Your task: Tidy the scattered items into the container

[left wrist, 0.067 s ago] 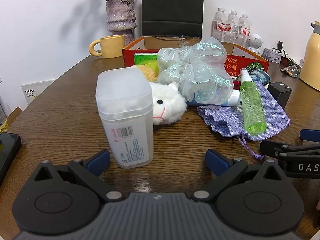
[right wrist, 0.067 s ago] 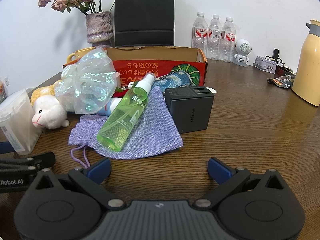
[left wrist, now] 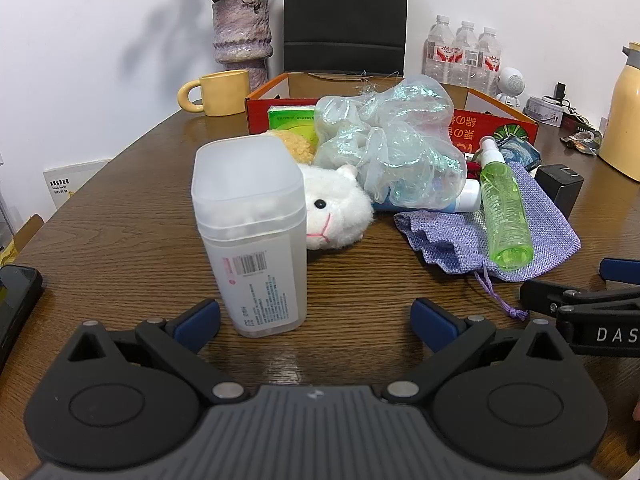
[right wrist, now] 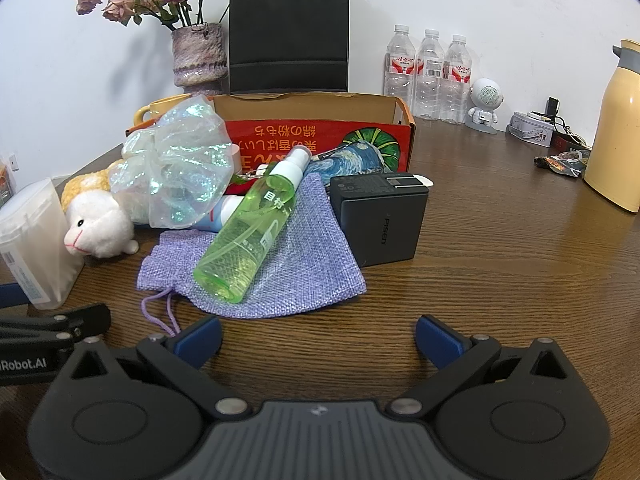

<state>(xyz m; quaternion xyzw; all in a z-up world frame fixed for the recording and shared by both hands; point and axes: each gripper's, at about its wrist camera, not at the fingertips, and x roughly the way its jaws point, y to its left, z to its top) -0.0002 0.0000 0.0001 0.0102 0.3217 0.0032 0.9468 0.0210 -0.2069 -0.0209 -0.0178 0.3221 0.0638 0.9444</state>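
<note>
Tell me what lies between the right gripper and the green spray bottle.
In the right wrist view, only bare table and the purple pouch's edge separate right gripper from bottle.

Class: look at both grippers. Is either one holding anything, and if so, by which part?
Nothing is held. The left gripper and right gripper are both open over bare table; the jar stands just ahead of the left one, ungripped.

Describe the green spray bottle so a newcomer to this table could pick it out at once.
Start at the red cardboard box in the middle of the wooden table. Just in front of it lies a purple woven pouch, and the green spray bottle rests tilted on top. It alone is see-through lime green with a white pump.
</note>
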